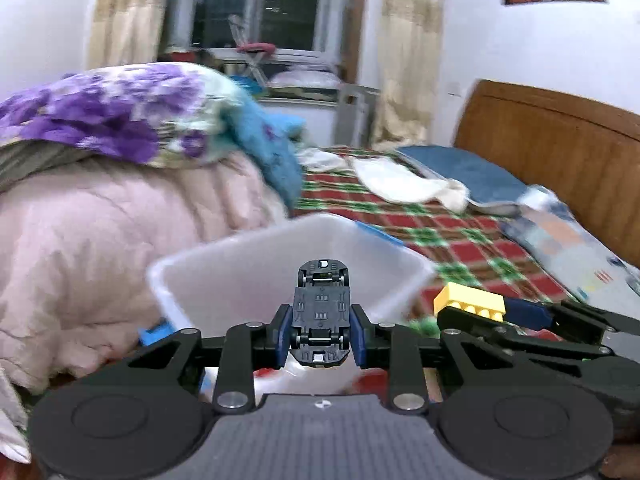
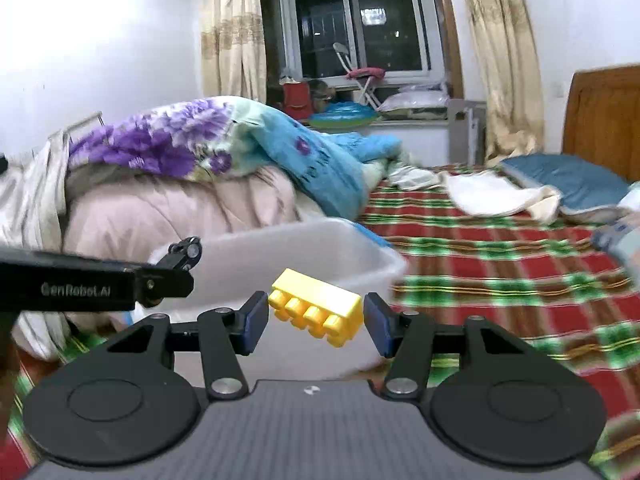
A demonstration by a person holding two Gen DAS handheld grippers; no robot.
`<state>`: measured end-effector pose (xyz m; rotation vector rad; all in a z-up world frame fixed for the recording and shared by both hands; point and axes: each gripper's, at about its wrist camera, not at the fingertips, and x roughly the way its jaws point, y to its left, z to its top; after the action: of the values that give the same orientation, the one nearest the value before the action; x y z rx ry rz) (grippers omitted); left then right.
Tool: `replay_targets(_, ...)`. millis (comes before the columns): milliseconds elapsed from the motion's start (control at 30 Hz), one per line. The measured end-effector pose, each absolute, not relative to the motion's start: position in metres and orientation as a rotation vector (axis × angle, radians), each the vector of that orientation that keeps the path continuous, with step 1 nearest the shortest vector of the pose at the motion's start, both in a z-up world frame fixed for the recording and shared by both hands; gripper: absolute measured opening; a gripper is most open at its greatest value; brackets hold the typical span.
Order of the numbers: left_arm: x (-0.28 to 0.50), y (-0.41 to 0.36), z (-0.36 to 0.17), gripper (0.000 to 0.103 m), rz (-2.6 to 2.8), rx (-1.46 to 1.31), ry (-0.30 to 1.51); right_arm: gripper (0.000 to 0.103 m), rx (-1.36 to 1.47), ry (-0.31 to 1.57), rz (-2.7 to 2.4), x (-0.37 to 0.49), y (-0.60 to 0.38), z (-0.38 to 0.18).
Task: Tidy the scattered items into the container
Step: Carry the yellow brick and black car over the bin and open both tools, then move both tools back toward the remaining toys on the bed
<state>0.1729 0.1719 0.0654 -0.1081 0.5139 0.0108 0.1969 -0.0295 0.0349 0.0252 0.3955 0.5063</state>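
My left gripper (image 1: 320,332) is shut on a black toy car (image 1: 321,312), underside towards the camera, held upright over the near rim of the white plastic bin (image 1: 224,280). My right gripper (image 2: 316,318) is shut on a yellow toy brick (image 2: 316,308), held tilted in front of the bin (image 2: 340,256), near its right end. The right gripper and its brick (image 1: 468,300) also show at the right in the left wrist view. The left gripper's side (image 2: 120,280) shows at the left in the right wrist view.
The bin sits on a bed with a red and green plaid sheet (image 2: 500,280). A pink quilt (image 1: 120,240) with purple flowered bedding is piled behind and left of it. A blue pillow (image 2: 572,184), white cloth (image 2: 492,196) and the wooden headboard (image 1: 560,152) lie right. A small blue item (image 1: 154,334) lies by the bin's left.
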Motion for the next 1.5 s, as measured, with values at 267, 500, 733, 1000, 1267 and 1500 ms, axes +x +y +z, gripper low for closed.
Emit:
replay_targets(267,0.209,0.200,0.037,0.033,0.096,-0.091,0.592,0.057,-0.052,0.417,0.543,0.240,0.024,0.035)
replay_targets(500,0.218,0.198,0.023,0.034,0.084,-0.088,0.621,0.065,-0.099,0.481,0.526,0.267,0.046,0.023)
replay_targets(733,0.212,0.186,0.030,0.074,0.114,-0.037,0.588,0.078,-0.088,0.407,0.495,0.253,0.032,0.028)
replay_targets(1000,0.183,0.160,0.047,0.076,0.065,-0.029,0.536,0.083,-0.003,0.364,0.467,0.218,-0.033,0.034)
replay_targets(1267,0.147,0.109,0.025,0.076,-0.050,-0.050,0.528,0.083,-0.073,0.401,0.363,0.181,-0.108,0.000)
replay_targets(1500,0.141,0.073,-0.028,0.075,-0.138,-0.047,0.655,0.080,-0.154,0.489,0.369,0.145,-0.135,-0.050)
